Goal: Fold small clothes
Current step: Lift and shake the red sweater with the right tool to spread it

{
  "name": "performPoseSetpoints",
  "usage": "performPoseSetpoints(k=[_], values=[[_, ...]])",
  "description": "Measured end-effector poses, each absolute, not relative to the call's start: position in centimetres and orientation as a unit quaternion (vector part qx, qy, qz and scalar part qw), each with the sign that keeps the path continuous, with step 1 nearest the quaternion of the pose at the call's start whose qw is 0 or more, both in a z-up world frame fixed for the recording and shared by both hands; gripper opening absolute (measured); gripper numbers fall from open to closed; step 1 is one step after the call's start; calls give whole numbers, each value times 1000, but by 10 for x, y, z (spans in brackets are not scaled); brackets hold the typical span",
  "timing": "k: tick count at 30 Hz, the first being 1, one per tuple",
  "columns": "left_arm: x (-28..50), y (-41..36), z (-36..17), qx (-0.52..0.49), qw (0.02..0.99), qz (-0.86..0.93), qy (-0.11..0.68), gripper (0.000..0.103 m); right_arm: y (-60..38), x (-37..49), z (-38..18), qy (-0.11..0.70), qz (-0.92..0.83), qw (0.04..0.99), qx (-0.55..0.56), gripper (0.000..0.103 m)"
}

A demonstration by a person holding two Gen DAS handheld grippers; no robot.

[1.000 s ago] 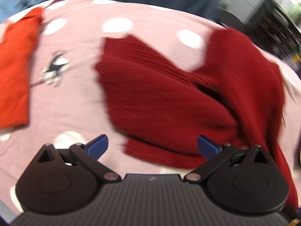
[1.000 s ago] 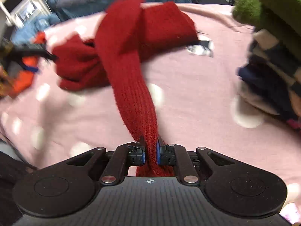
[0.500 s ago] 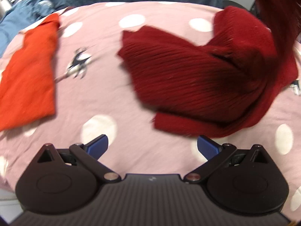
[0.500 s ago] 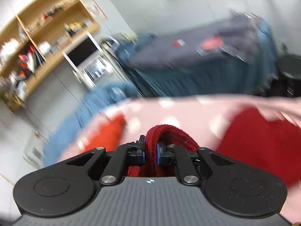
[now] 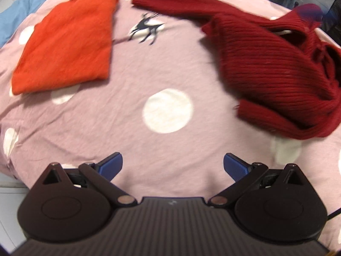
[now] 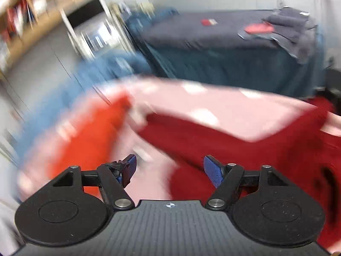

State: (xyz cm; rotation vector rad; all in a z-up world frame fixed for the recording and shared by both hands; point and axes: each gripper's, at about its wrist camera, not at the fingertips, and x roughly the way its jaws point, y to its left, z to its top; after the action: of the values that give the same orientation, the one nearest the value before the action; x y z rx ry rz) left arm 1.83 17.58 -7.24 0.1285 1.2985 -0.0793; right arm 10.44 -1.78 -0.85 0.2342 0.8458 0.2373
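A room with wooden shelving and a dark-covered bed or table shows behind, badly smeared in the right wrist view. The work surface is a pink bedsheet with white dots (image 5: 166, 111) and a small deer print (image 5: 147, 28).

On it, toward the right in the left wrist view, lies the dark red ribbed sweater (image 5: 275, 74), rumpled, with one sleeve (image 5: 174, 2) stretched out across the sheet toward the orange garment (image 5: 64, 42), which lies flat on the left. The sleeve's cuff ends just beside the orange piece; whether they touch I cannot tell.

The left gripper (image 5: 172, 164) hovers over bare sheet with its jaws spread wide and nothing between them. The right gripper (image 6: 168, 168) has its jaws opening; nothing sits between the pads, with the blurred red knit below and beyond them.

Risks, as I judge them: the sweater's body is bunched and overlapped, so a fold started now would trap creases. The outstretched sleeve could drag the orange garment if pulled carelessly. The soft sheet may be pinched along with the knit during a low grasp.
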Motion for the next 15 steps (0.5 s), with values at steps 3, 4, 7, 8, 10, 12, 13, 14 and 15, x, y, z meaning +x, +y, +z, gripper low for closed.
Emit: performPoseSetpoints(k=[3,4,7,8,10,12,13,14,15], values=[[21,189,-78,67,791,-28,607,103,-25,78,-41,448,87,889,30,103],[23,191,-79,68,790,-27,609,103,-24,74,-44,449,80,890,8,103],[26,193,-81,71,791,-31,607,103,-12,73,-43,416,90,902,-66,103],[27,192,-80,73,792,-33,605,103,-8,71,-43,406,100,905,-83,103],[30,190,-78,75,796,-37,599,103,2,83,-57,409,133,895,-123,103],[31,188,-74,72,800,-42,594,103,15,95,-73,428,149,875,-168,103],[31,187,-72,71,803,-43,591,103,18,100,-83,445,148,866,-173,103],[31,186,-70,69,804,-44,588,103,20,105,-90,468,148,855,-168,103],[30,186,-68,68,806,-46,586,103,20,106,-94,484,148,847,-161,102]])
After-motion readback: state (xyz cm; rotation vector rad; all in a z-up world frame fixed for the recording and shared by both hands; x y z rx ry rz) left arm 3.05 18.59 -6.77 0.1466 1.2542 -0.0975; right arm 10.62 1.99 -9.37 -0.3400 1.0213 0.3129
